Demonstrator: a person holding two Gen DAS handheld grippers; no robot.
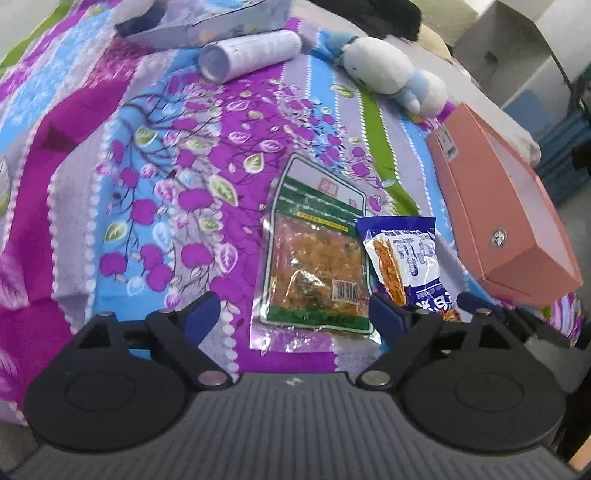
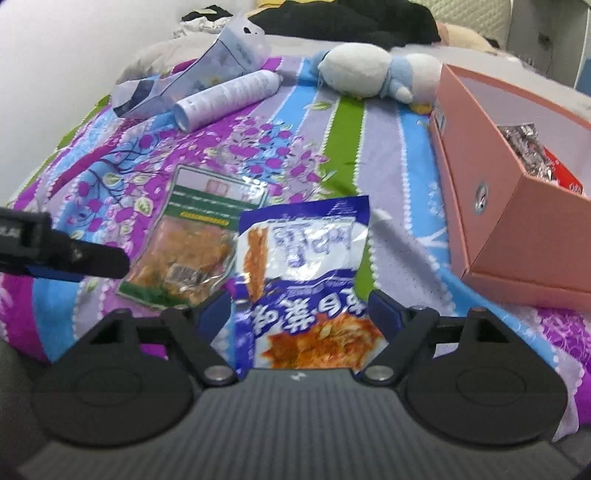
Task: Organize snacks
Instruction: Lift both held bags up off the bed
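Note:
A green-edged clear snack bag (image 1: 314,254) lies flat on the patterned bedspread; my left gripper (image 1: 295,317) is open with its jaws wide on either side of the bag's near end. A blue and white snack packet (image 1: 406,258) lies just right of it. In the right wrist view the blue packet (image 2: 306,280) sits between the wide jaws of my open right gripper (image 2: 299,314), and the green bag (image 2: 192,243) is to its left. A pink open box (image 2: 517,192) holding wrapped snacks (image 2: 532,155) stands at the right and shows in the left wrist view (image 1: 506,221).
A white tube (image 1: 251,53), a pale carton (image 1: 207,22) and a blue-white plush toy (image 1: 391,74) lie at the far side of the bed. The left gripper's finger (image 2: 62,251) shows at the left of the right wrist view. The bed edge falls away at right.

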